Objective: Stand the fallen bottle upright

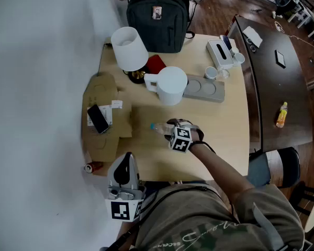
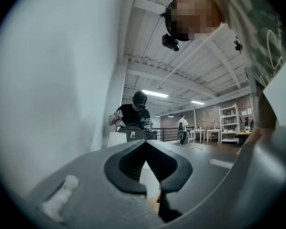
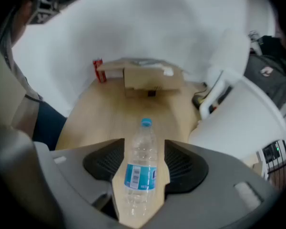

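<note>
A clear plastic bottle (image 1: 160,128) with a blue cap and blue label lies on its side on the light wooden table (image 1: 225,124), cap toward the cardboard box. My right gripper (image 1: 170,128) tilts down over it. In the right gripper view the bottle (image 3: 140,168) lies lengthwise between the open jaws of the right gripper (image 3: 144,149), with slivers of table showing on both sides of it. My left gripper (image 1: 127,162) hangs at the table's near edge, apart from the bottle. In the left gripper view the left gripper (image 2: 145,144) points level with its tips together and nothing held.
A white pitcher (image 1: 171,85) and a grey tray (image 1: 204,89) stand just beyond the bottle. A lamp shade (image 1: 129,48), a black backpack (image 1: 157,17) and a tissue box (image 1: 220,54) are farther back. A flat cardboard box (image 1: 102,135) with a phone (image 1: 98,118) lies left, a red can (image 1: 92,167) beside it.
</note>
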Demonstrator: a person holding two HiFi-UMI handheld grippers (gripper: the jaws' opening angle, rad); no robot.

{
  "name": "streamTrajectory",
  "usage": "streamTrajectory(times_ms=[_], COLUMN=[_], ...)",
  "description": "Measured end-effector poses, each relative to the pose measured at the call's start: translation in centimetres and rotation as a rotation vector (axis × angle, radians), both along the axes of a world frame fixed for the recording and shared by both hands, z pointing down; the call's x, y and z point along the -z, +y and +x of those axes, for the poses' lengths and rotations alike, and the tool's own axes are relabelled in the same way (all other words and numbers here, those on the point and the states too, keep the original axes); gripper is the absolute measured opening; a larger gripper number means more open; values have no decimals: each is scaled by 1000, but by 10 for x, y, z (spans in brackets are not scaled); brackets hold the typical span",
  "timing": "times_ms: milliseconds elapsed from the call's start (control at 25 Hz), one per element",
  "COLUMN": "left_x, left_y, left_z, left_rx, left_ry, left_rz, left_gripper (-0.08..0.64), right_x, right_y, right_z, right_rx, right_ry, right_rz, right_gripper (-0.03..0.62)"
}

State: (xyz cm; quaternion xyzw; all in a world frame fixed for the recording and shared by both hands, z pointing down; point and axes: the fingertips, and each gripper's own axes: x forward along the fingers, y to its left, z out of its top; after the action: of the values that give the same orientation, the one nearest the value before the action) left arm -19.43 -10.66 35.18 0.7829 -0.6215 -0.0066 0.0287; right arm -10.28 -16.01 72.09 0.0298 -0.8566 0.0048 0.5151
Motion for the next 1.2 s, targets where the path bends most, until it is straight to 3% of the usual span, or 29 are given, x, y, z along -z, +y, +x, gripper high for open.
streamTrajectory(times_ms=[80, 200, 320, 440, 520, 600, 720, 800, 920, 1200], left_x=[-5, -18, -30, -35, -29, -20, -17, -17, -12, -7], left_y=[-4, -7, -6, -8, -10, -12, -17, -20, -20, -16], left_z=[-6, -20, -34, -41, -41, -38, -29, -21, -2, 33], left_rx=[-12, -19, -10, 5, -6, -32, -62, -73, -117, -165], left_ry=[17, 41, 58, 74, 63, 44, 33, 35, 20, -25], left_rz=[-4, -18, -34, -48, -36, -13, -4, -18, -19, -34], left_gripper=[3, 3, 3, 3, 3, 3, 3, 3, 3, 3], right_x=[-35, -78, -89, -83, -53, 10, 104, 120, 94, 66], right_y=[-5, -14, -22, -20, -19, -21, -23, -23, -21, -18], right_z=[-10, -15, -17, -18, -23, -25, 3, 27, 47, 61], right_rx=[67, 114, 102, 104, 80, 17, -158, -273, -371, -422], right_ry=[127, 269, 302, 265, 117, -167, -598, -754, -795, -790], right_rz=[-14, -5, 4, 4, 48, 153, 261, 269, 268, 283], right_gripper=[302, 314, 321, 314, 311, 311, 310, 310, 310, 309])
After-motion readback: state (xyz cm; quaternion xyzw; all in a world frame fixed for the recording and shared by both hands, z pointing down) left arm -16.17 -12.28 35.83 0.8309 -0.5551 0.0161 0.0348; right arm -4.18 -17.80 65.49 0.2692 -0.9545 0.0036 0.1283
